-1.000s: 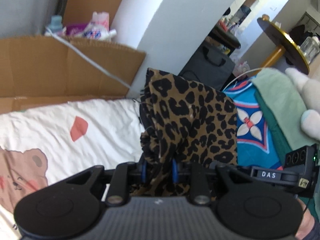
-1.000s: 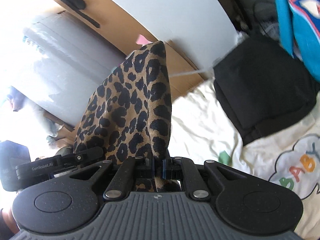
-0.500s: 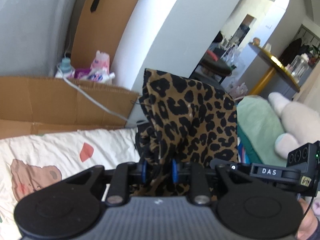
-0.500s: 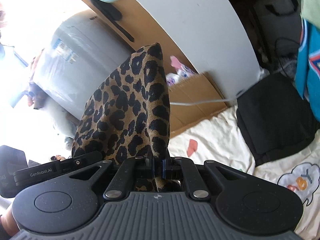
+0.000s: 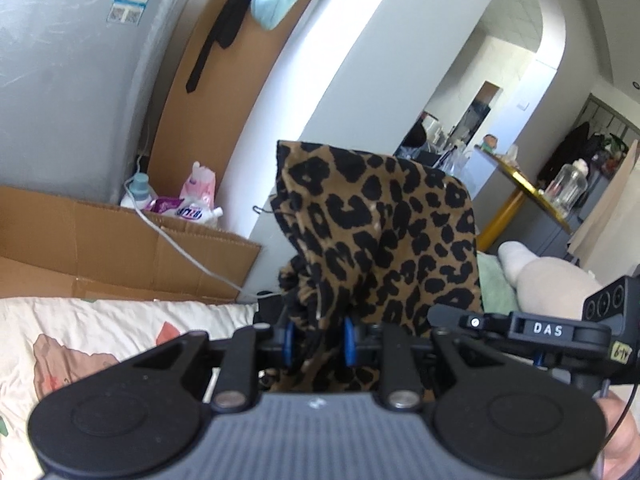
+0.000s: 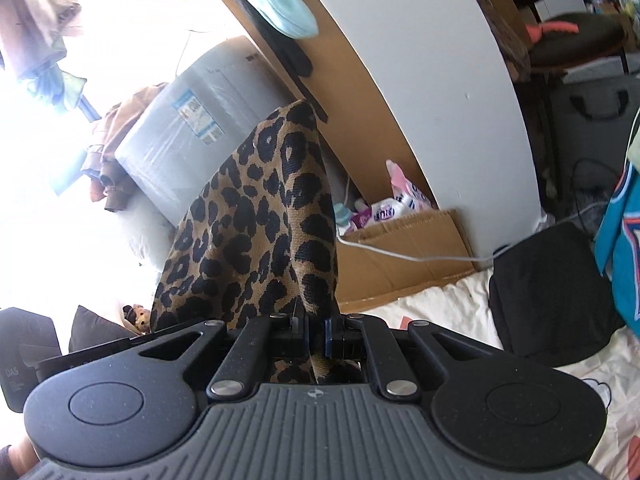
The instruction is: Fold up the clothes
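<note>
I have both tongs, left (image 5: 318,338) and right (image 6: 316,338), clamped on the leopard garment (image 5: 380,236), lifted; next I lay it flat on the bed (image 5: 80,320).

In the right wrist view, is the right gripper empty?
No, the right gripper is shut on a fold of the leopard-print garment, which stands up from between its fingers.

Ahead of you, a flattened brown cardboard box (image 5: 120,236) leans by the curved white wall (image 5: 320,80); a white cable (image 5: 188,248) crosses it.
</note>
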`<control>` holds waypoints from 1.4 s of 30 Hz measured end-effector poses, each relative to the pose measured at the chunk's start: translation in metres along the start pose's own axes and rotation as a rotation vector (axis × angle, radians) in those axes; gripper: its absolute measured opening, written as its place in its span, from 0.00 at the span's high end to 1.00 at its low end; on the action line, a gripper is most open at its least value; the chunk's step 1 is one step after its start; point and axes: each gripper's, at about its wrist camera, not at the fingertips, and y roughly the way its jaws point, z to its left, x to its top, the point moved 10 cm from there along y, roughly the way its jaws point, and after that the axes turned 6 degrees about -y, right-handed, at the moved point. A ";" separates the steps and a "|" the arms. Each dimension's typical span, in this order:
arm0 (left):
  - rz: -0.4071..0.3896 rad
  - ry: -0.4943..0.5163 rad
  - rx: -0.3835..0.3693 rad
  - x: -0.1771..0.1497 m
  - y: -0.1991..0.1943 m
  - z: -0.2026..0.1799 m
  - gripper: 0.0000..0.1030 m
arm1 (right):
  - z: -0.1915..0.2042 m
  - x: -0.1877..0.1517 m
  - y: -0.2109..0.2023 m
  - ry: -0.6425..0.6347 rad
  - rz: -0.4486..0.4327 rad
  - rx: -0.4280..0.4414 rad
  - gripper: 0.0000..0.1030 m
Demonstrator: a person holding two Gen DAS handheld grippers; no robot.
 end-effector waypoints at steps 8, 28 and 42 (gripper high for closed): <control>-0.042 -0.001 -0.011 -0.002 -0.018 -0.024 0.76 | 0.012 0.010 -0.033 -0.031 -0.023 -0.023 0.95; -0.091 0.083 0.034 -0.027 0.002 -0.072 0.76 | -0.032 0.003 -0.072 -0.120 -0.114 -0.030 0.95; -0.016 0.070 -0.097 -0.047 0.078 -0.078 0.76 | -0.094 0.000 -0.058 -0.109 -0.091 -0.256 0.95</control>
